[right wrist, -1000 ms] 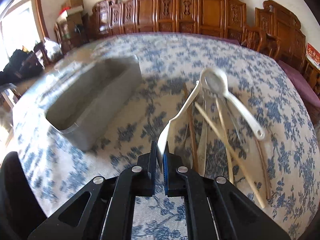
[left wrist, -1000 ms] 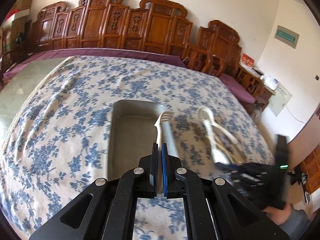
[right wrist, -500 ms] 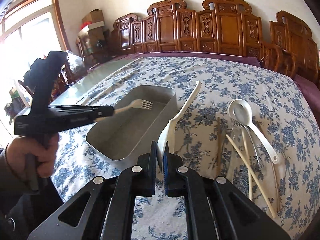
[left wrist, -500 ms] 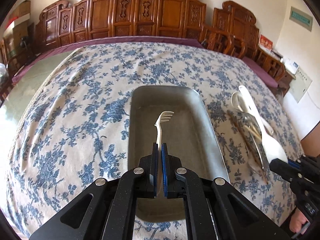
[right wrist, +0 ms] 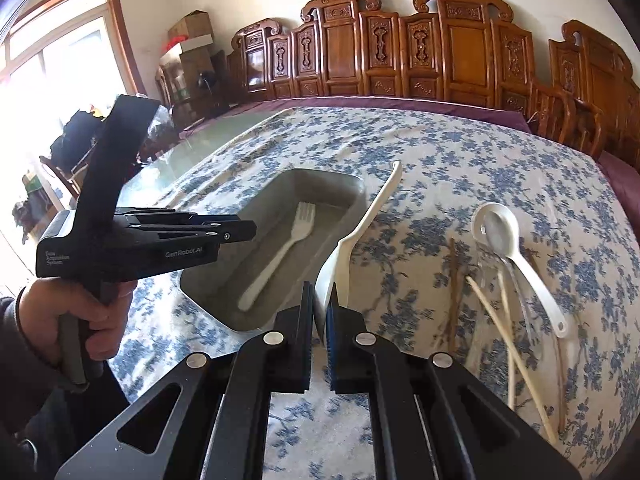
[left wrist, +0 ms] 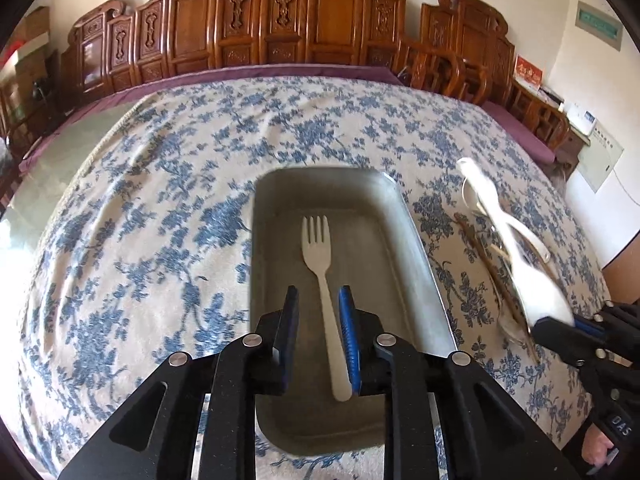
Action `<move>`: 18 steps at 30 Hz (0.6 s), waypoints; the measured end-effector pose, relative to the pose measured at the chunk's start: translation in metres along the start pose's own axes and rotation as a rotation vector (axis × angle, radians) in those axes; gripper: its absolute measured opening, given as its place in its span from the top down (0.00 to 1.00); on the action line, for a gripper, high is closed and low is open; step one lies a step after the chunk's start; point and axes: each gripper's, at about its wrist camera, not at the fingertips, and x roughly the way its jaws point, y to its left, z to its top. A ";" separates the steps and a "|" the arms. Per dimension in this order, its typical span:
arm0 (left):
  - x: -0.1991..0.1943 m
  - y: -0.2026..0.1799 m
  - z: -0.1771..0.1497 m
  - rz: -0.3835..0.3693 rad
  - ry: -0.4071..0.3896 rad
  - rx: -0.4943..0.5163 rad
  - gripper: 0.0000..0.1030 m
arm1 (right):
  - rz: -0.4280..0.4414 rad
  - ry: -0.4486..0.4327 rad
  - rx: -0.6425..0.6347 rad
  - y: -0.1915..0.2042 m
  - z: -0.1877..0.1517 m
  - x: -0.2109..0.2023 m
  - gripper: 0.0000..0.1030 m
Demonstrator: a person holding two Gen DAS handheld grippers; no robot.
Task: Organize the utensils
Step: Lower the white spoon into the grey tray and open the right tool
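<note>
Left gripper (left wrist: 319,322) spread wide over the near end of the tray (left wrist: 416,248), gripping nothing; fork (left wrist: 323,280) lies flat on the tray floor between the fingers, tines toward the far end, looks released. Right gripper (right wrist: 319,312) clenched on the broad end of a white rice paddle (right wrist: 360,236), paddle held up just beside the tray's right wall, handle pointing away. To the right of the tray on the tablecloth (right wrist: 460,152), a loose pile: white soup spoon (right wrist: 504,236), pale chopsticks (right wrist: 508,332), darker sticks partly under them; something clear-looking in the pile, can't tell what. Tray sits mid-table, nearer the front edge. Far side: purple edging, carved wooden chairs (left wrist: 280,28).

Progress, my read: one utensil in, second in hand and close to drop-off, spoon and chopsticks not yet moved. Roughly early-to-middle.
</note>
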 end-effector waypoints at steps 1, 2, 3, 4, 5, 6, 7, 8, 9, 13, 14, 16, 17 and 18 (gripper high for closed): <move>-0.006 0.004 0.000 0.001 -0.010 -0.003 0.82 | 0.007 0.002 0.000 0.003 0.002 0.002 0.93; -0.012 0.008 -0.001 0.000 -0.021 -0.007 0.82 | 0.021 0.006 -0.002 0.008 0.005 0.006 0.93; -0.017 0.011 -0.001 0.003 -0.031 -0.009 0.82 | 0.031 0.009 -0.005 0.013 0.007 0.010 0.93; -0.021 0.014 -0.001 0.006 -0.037 -0.011 0.82 | 0.040 0.014 -0.006 0.017 0.010 0.014 0.93; -0.025 0.018 -0.002 0.008 -0.044 -0.013 0.82 | 0.050 0.019 -0.008 0.022 0.013 0.019 0.93; -0.030 0.022 -0.002 0.010 -0.049 -0.016 0.82 | 0.059 0.026 -0.010 0.027 0.016 0.025 0.93; -0.034 0.026 -0.003 0.013 -0.055 -0.017 0.82 | 0.067 0.035 -0.010 0.031 0.019 0.030 0.93; -0.038 0.030 -0.004 0.016 -0.060 -0.020 0.82 | 0.073 0.042 -0.007 0.034 0.021 0.035 0.93; -0.041 0.033 -0.005 0.019 -0.065 -0.023 0.82 | 0.084 0.050 -0.005 0.037 0.024 0.040 0.93; -0.049 0.043 -0.006 0.024 -0.076 -0.037 0.82 | 0.088 0.102 -0.001 0.048 0.029 0.068 0.93; -0.051 0.045 -0.007 0.025 -0.079 -0.041 0.82 | 0.085 0.116 0.004 0.048 0.030 0.075 0.93; -0.053 0.048 -0.008 0.025 -0.083 -0.047 0.82 | 0.080 0.140 0.010 0.049 0.029 0.086 0.93; -0.055 0.050 -0.008 0.028 -0.086 -0.049 0.82 | 0.073 0.147 0.011 0.049 0.029 0.090 0.93; -0.056 0.050 -0.008 0.031 -0.090 -0.048 0.82 | 0.069 0.153 0.009 0.048 0.028 0.093 0.92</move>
